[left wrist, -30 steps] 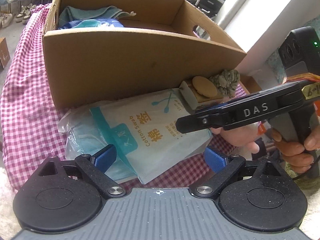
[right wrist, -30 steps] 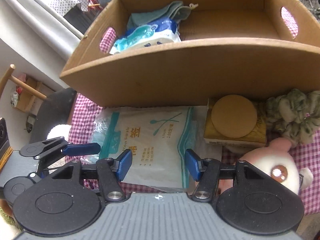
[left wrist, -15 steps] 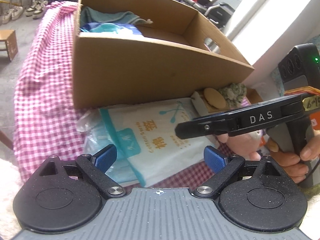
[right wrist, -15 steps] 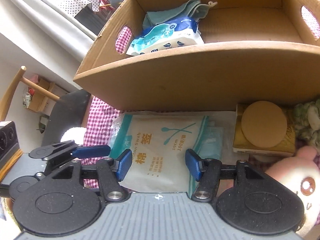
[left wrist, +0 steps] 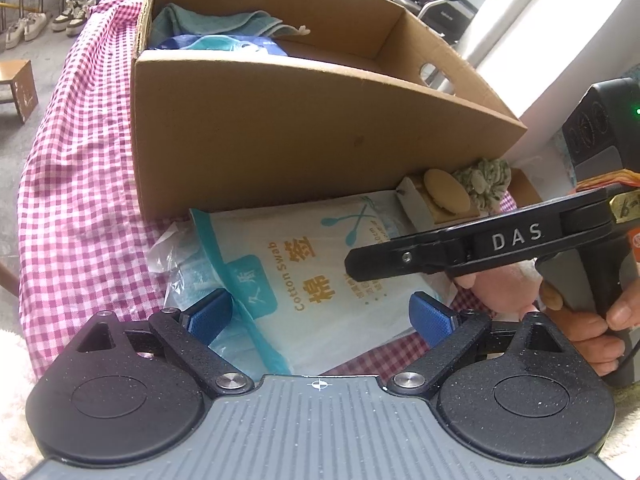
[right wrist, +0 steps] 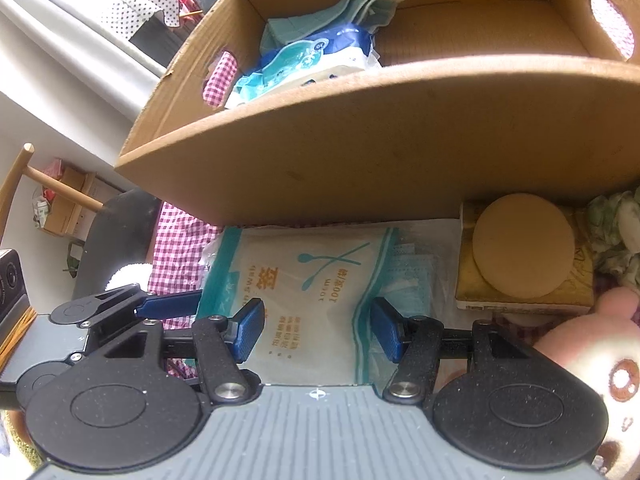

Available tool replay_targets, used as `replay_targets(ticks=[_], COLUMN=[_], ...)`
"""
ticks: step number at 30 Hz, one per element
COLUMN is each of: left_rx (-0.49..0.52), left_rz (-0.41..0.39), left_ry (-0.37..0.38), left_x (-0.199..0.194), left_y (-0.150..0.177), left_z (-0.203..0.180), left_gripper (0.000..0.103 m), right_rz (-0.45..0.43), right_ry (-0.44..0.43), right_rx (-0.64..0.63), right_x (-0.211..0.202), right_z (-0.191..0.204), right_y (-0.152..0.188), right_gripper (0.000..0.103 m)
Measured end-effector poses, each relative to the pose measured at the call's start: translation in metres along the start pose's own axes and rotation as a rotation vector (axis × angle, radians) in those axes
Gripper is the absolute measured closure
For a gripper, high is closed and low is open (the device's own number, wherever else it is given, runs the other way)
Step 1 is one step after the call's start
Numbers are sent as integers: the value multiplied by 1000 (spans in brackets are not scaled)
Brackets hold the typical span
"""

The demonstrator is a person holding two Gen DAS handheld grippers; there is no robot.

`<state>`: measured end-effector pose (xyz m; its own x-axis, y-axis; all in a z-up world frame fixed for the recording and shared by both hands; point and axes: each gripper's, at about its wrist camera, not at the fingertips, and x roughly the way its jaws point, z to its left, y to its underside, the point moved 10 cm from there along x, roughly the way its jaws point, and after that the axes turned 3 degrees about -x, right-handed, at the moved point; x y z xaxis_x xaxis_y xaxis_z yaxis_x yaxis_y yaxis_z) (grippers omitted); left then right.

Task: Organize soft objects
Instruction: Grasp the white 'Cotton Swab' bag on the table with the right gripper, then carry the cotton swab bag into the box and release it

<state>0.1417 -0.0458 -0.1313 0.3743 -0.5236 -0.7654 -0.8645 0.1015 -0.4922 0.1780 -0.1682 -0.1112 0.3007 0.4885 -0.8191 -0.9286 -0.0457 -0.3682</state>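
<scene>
One cardboard box (right wrist: 400, 140); inside: one teal cloth (right wrist: 332, 14), one wipes pack (right wrist: 316, 60). Outside: one cotton swab bag (left wrist: 316, 268), one mask pack (right wrist: 408, 276), one plush toy (right wrist: 592, 352), one scrunchie (left wrist: 486, 182), one sponge pad (right wrist: 520, 252).

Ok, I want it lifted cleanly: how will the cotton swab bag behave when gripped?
The cotton swab bag looks like thin glossy plastic, so probably slippery and floppy, sagging from one pinched edge. It lies flat, likely light. It rests on a pack of face masks, which might drag along.
</scene>
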Motion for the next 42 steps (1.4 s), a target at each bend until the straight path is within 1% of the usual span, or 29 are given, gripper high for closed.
replay_targets(ticks=[3,4,6,8,9,14,17,22,28,32,37,39,42], left_rx=[4,5,2,-2,-4,-4,3,20,68,114,164,189,228], left_rz=[-2,-4,-9,-15,-19,-51,-80,-144,-223,-282,-347,-363,-364], left_ry=[-8,-8,-5,-4,-4,-8,-17,-24,-49,-54,-33,-30,-25], left_x=[2,2,1,-1,-2,-16,-31,-59,-91,-113,-131,-131,-118], left_y=[-2,-2,-3,-4,-4,-5,-5,-7,-16,-29,-61,-76,-102], left_z=[-2,-2,-2,-3,-3,-5,-6,-13,-27,-42,-61,-68,-80], left_gripper=[7,7,7,6,6,5,5,5,5,5,5,5,4], right_rz=[-6,-11,-25,-36,-42,-63,-77,-111,-180,-233,-339,-382,-435], right_ry=[-2,-4,-3,-10,-13,-33,-51,-85,-132,-163,-189,-196,-197], right_rx=[-2,-4,-7,-9,-12,-23,-29,-46,-78,-100,-136,-148,-165], right_x=[2,1,0,-3,-4,-11,-16,-30,-54,-74,-110,-125,-143], right_z=[0,1,1,2,3,10,16,30,50,64,74,74,71], right_y=[0,0,-1,-2,-3,-1,0,1,-1,-6,-26,-37,-57], right_gripper=[43,48,51,59,60,64,65,66,66,66,66,66,66])
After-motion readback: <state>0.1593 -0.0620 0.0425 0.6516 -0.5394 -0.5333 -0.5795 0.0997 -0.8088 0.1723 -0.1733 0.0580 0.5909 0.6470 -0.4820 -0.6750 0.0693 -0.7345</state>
